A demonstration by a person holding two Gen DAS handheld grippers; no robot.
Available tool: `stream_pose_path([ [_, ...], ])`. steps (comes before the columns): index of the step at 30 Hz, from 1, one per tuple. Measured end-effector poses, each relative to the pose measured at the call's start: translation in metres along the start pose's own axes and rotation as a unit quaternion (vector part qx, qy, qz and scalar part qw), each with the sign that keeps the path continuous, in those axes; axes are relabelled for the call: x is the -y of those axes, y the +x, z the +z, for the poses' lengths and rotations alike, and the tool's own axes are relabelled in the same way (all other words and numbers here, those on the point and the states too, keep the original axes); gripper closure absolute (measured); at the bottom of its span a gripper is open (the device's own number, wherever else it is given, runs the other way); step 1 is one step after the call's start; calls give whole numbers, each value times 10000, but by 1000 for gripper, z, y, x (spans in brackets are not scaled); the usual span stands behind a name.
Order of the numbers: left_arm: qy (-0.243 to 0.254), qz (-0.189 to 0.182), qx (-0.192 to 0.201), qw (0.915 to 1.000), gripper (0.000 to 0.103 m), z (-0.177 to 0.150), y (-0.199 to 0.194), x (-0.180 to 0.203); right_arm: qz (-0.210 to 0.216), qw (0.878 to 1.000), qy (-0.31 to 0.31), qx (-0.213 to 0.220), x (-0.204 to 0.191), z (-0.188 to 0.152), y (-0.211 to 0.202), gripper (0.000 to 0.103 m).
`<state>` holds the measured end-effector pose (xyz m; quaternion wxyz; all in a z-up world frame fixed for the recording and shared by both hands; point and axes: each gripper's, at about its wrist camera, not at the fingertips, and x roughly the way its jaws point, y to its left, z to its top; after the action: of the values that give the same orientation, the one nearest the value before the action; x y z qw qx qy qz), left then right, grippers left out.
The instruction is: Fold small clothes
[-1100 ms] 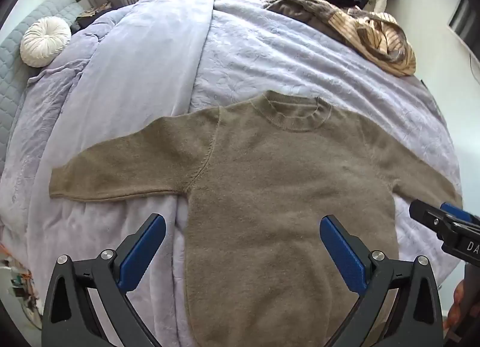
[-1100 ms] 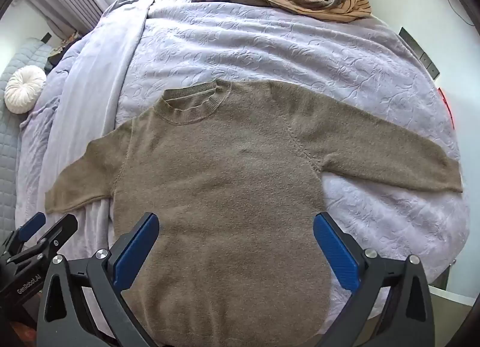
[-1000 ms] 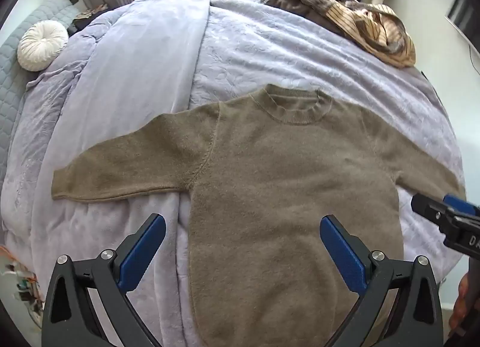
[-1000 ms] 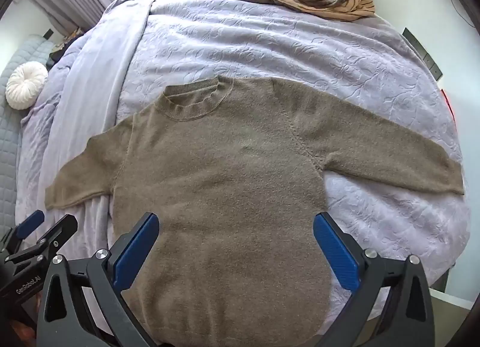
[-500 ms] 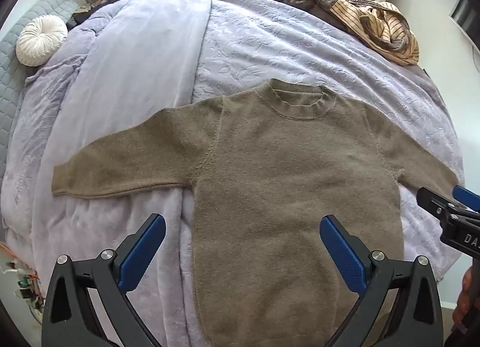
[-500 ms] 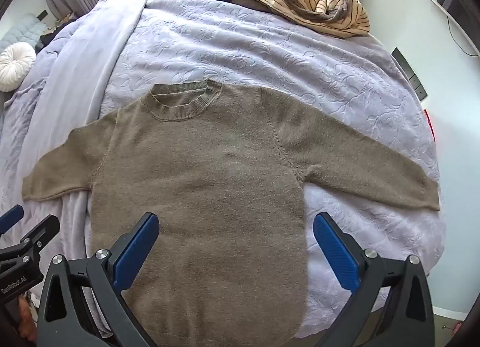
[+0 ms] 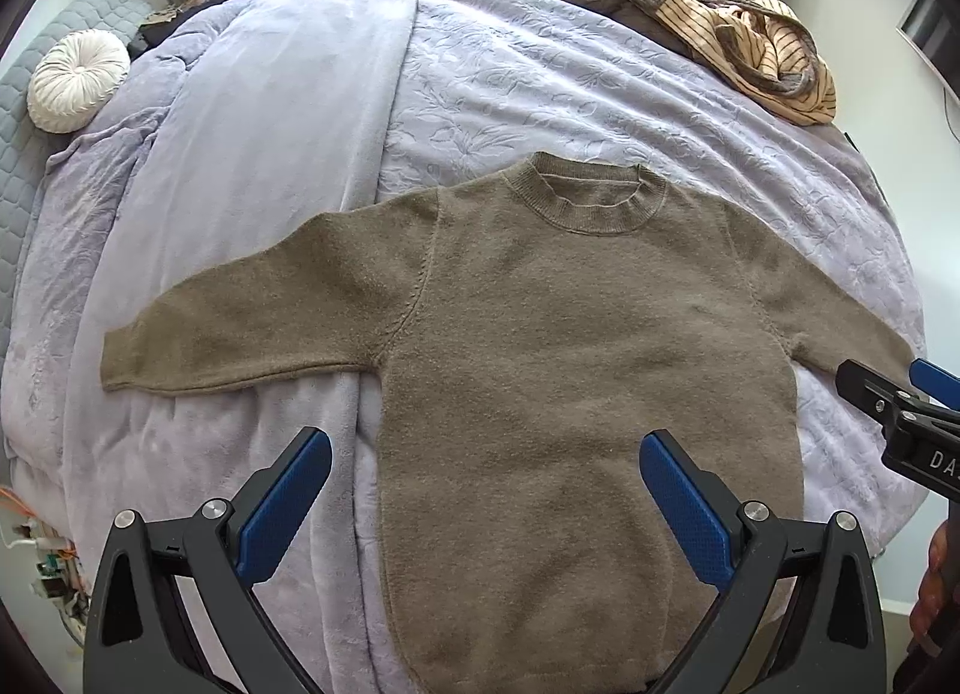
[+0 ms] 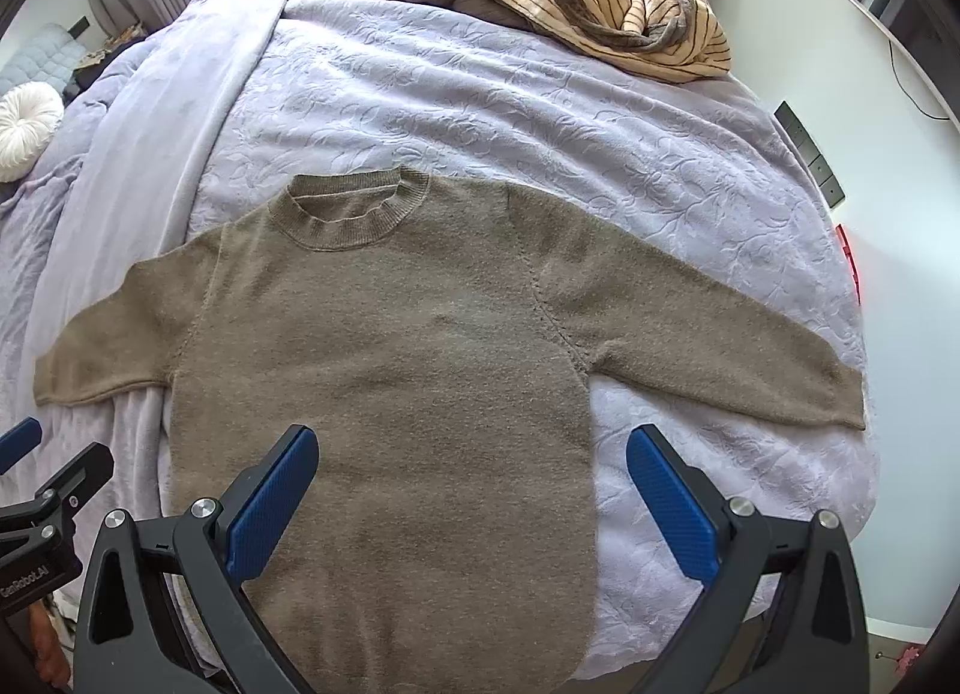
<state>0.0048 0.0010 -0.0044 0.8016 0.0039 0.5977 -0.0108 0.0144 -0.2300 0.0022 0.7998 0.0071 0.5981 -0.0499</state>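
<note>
On the bed [image 7: 600, 94], an olive-brown knit sweater [image 7: 570, 334] lies flat and face up, collar [image 7: 591, 202] away from the cameras, hem nearest them, both sleeves spread out to the sides. It rests on a lilac embossed blanket [image 8: 540, 124], its left sleeve [image 7: 240, 334] reaching over onto a smoother folded duvet [image 7: 270, 124].

The left gripper [image 7: 480, 505] hovers above the lower body of the sweater, its blue-padded fingers [image 7: 285, 505] wide apart and holding nothing. The right gripper [image 8: 471, 499] hovers likewise, fingers [image 8: 672, 508] spread wide and empty, one over the sweater's body and the other over bare blanket below the right sleeve [image 8: 720, 346]. Neither touches the cloth.

Over the last second little has changed on the bed itself: the sweater has kept its shape and place, flat with no fold begun. What has shifted is the viewpoint. Both cameras have drifted slightly, so the garment sits a little differently in frame, and the right view now takes in the whole right cuff. That suggests the spreading stage is finished and the hands are lining up for a first fold, most likely bringing a sleeve in across the body.

A heap of striped and dark clothes [image 8: 600, 4] waits at the far end, and a round white cushion [image 7: 78, 79] sits by the headboard.
</note>
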Motion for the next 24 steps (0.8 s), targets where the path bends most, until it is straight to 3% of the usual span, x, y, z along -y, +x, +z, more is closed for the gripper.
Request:
stream_pose_path([
  [24,-20,55,-4,10000,0,-1,0,-2,-3,10000,14,-31,2,-1,5,0],
])
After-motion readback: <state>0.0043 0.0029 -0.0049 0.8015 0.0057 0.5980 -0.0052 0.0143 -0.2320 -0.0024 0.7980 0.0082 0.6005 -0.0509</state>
